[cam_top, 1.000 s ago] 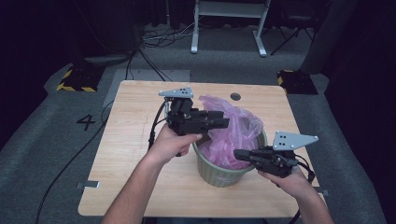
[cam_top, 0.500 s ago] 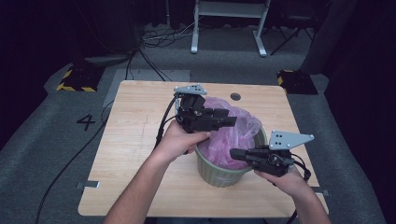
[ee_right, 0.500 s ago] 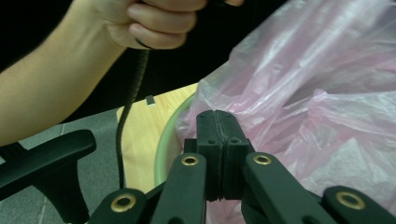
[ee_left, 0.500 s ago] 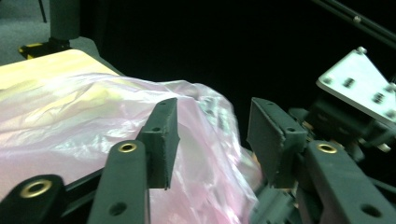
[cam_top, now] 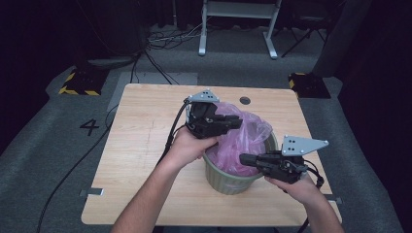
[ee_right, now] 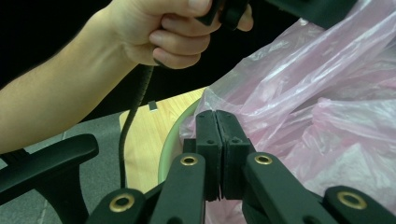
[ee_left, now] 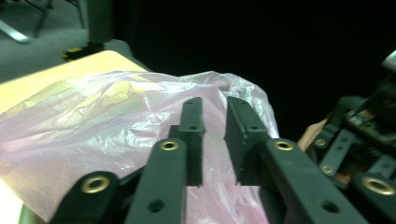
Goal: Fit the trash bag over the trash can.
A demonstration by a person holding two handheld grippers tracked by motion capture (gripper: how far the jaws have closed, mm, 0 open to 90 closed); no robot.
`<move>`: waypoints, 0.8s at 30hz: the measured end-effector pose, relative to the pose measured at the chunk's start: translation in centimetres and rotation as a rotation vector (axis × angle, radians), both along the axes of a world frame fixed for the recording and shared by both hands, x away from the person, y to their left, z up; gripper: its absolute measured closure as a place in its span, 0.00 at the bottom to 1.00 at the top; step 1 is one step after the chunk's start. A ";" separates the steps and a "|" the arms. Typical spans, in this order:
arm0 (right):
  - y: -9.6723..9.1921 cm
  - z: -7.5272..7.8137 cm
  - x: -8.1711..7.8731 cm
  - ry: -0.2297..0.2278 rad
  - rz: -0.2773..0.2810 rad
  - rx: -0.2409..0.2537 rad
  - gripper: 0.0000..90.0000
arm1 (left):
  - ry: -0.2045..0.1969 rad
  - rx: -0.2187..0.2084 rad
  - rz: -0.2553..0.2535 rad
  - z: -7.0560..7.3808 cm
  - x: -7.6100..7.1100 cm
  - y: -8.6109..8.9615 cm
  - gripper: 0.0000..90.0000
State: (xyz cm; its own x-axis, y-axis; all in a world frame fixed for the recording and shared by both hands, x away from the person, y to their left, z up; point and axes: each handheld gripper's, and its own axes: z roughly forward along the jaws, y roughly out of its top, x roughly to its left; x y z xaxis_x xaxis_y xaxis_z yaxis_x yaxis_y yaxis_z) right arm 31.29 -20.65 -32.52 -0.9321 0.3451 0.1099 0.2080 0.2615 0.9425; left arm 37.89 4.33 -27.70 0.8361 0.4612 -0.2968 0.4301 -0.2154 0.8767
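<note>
Pink plastic bag [cam_top: 243, 138] in green bin [cam_top: 228, 177], table [cam_top: 141, 145] centre-right.
Left gripper [cam_top: 235, 121] over the bag's 11 o'clock edge, jaws just closing, small gap left, film behind them, apparently not pinched. Right gripper [cam_top: 245, 158] at the bin's 4 o'clock, jaws together, maybe nipping bag film, hard to tell.

A wooden table [cam_top: 141, 141] carries a green bin [cam_top: 228, 177] lined with a pink bag [cam_top: 243, 136], standing near its front right corner.
</note>
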 end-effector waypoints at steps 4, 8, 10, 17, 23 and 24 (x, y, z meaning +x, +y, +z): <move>0.1 0.0 0.0 0.000 0.000 -0.003 0.98 | -0.012 0.007 0.011 -0.1 -0.1 -0.2 1.00; 0.1 -0.1 0.0 0.003 0.000 -0.006 0.98 | -0.053 0.028 0.017 -0.3 -0.3 -0.5 1.00; 0.0 -0.1 0.1 0.005 -0.005 -0.009 0.98 | -0.113 0.069 0.012 -0.3 -0.6 -0.6 1.00; -0.3 -0.2 0.1 0.007 -0.013 -0.007 0.96 | -0.125 0.074 -0.006 -0.7 -0.8 0.1 1.00; -1.5 -0.2 0.0 0.011 -0.035 0.010 0.92 | -0.123 0.068 -0.027 -1.7 -1.6 1.2 1.00; -1.7 -0.2 0.0 0.011 -0.041 0.013 0.96 | -0.104 0.042 -0.017 -1.8 -1.6 1.4 1.00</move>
State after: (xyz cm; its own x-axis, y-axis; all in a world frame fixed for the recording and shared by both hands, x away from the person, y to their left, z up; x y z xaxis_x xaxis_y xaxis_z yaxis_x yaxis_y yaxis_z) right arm 31.25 -22.31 -32.71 -0.9158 0.3818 0.1245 0.2284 0.2403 0.9434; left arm 36.30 5.72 -29.49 0.8691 0.4571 -0.1892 0.3336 -0.2592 0.9064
